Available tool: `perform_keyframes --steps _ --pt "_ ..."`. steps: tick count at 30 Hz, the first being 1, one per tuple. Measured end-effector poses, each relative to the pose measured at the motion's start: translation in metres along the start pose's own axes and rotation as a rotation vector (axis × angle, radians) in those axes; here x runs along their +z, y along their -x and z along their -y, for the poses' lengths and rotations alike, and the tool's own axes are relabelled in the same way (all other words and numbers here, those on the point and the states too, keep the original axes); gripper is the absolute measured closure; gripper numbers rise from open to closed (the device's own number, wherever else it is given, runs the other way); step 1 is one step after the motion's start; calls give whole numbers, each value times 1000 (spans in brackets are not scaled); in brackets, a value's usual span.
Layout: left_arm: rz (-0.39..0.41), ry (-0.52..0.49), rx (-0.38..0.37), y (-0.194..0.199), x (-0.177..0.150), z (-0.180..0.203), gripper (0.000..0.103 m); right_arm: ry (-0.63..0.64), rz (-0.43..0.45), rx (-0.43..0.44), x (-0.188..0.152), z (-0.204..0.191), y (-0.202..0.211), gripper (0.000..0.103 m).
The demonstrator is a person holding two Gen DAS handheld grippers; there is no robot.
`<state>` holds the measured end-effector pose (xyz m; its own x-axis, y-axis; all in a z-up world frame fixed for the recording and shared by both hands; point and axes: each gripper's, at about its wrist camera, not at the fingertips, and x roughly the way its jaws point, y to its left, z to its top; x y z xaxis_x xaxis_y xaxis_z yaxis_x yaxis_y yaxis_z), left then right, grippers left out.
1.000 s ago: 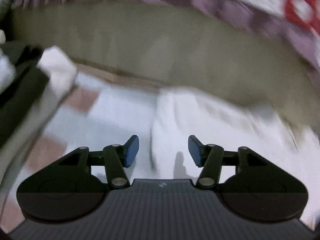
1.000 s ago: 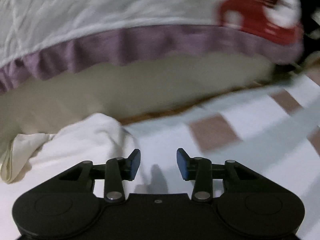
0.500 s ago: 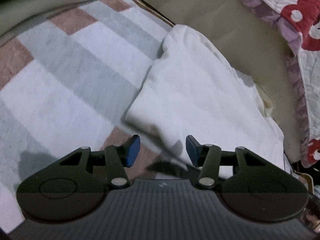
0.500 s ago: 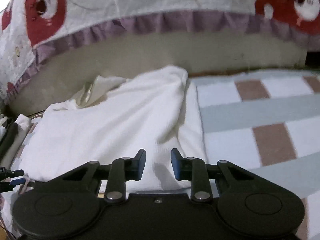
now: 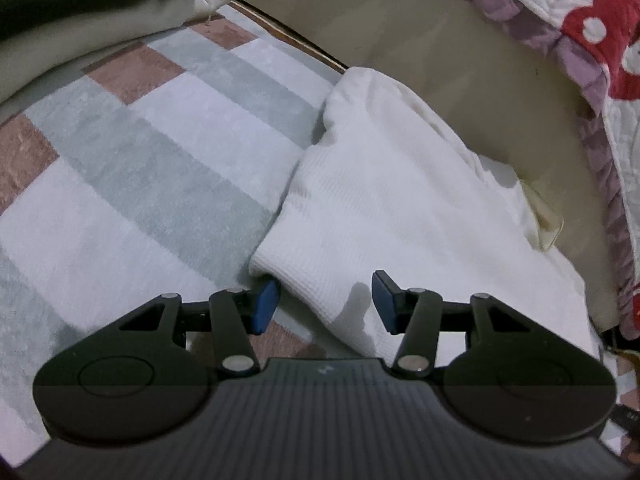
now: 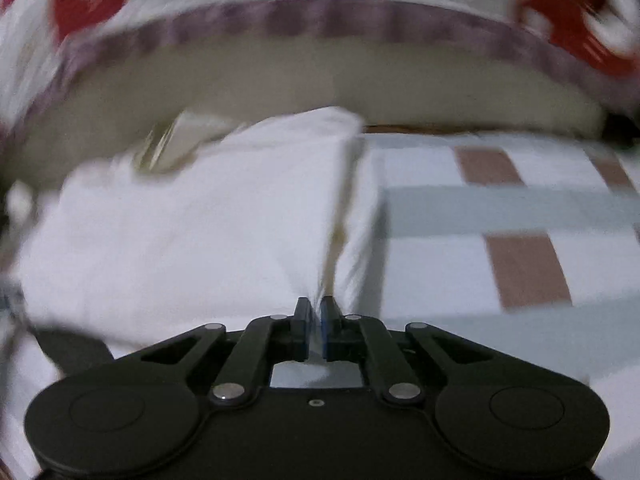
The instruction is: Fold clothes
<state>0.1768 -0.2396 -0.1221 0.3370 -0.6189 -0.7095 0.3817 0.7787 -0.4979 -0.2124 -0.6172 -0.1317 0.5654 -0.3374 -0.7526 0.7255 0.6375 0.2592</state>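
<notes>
A white garment (image 5: 384, 208) lies folded on a checked blanket (image 5: 140, 168), with its far edge against a beige mattress side (image 5: 440, 60) under a quilt (image 5: 600, 20) with red figures. The left gripper (image 5: 325, 300) has its jaws spread; the near corner of the garment sits between them, and the pads do not press it. The right gripper (image 6: 316, 320) has its jaws pressed together and pinches the garment's near edge (image 6: 320, 280). At far left there is a dark and cream pile (image 5: 80, 8).

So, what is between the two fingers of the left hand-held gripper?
In the left wrist view, a corner of the white garment lies between the open fingers of the left hand-held gripper.
</notes>
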Motion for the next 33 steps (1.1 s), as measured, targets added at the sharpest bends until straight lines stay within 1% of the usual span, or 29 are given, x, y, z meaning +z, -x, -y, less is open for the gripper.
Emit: perform_keyframes --steps 1,3,4,5,6,7,8,9,10,11,12,15,16,18,20,22,23,24,25,26,27,29,30,31,33 --pt "0 -2 3 -1 0 0 53 -26 -23 -56 -1 6 -2 103" --pt "2 -10 11 -2 -2 0 52 -17 -103 -242 -6 16 -15 101" --pt "4 -10 12 -3 -3 0 52 -70 -115 -257 -7 26 -15 101" --pt "6 -6 10 -3 -3 1 51 -170 -104 -208 -7 39 -9 101" --pt "8 2 4 -3 -3 0 50 -287 -79 -139 -6 52 -3 93" --pt "10 14 -8 -3 -3 -1 50 -415 -40 -52 -8 63 5 81" --pt "12 29 -19 -4 -3 -3 50 -504 -13 18 -12 69 10 68" --pt "16 46 -31 -5 -4 -5 50 -544 -9 58 -15 70 12 44" --pt "25 60 -43 -6 -5 -6 48 -561 -15 81 -18 68 10 38" --pt "39 68 -54 -7 -6 -7 45 -573 -25 99 -20 65 7 38" --pt "57 70 -61 -9 -6 -7 45 -584 -34 117 -22 63 4 38" --pt "115 17 -55 -15 -8 -2 45 -652 -48 156 -23 58 -12 37" --pt "131 -10 -50 -17 -10 0 47 -672 -34 159 -24 58 -16 35" --pt "151 -31 -48 -20 -11 2 48 -684 12 162 -23 52 -22 31" --pt "169 -33 -50 -25 -10 4 48 -603 51 141 -15 40 -31 30" --pt "188 -31 -50 -31 -7 6 48 -448 89 104 -6 23 -41 32" --pt "192 -31 -49 -35 -5 8 50 -352 95 79 -3 12 -45 39" --pt "193 -30 -48 -38 -3 10 57 -251 82 46 -1 3 -49 72" --pt "174 -33 -39 -43 -1 11 96 -165 70 18 0 -5 -51 88" --pt "156 -44 -21 -45 1 14 98 -133 78 15 0 -8 -48 89" --pt "158 -59 -3 -44 3 18 98 -136 96 25 0 -8 -43 90" --pt "186 -143 36 -33 4 34 99 -142 148 47 5 -6 -27 91" --pt "207 -188 43 -22 5 44 99 -138 171 63 8 -6 -18 91" --pt "223 -215 42 -12 6 52 99 -132 188 80 10 -7 -8 92" --pt "233 -222 9 15 9 62 99 -110 218 109 15 -9 14 93"
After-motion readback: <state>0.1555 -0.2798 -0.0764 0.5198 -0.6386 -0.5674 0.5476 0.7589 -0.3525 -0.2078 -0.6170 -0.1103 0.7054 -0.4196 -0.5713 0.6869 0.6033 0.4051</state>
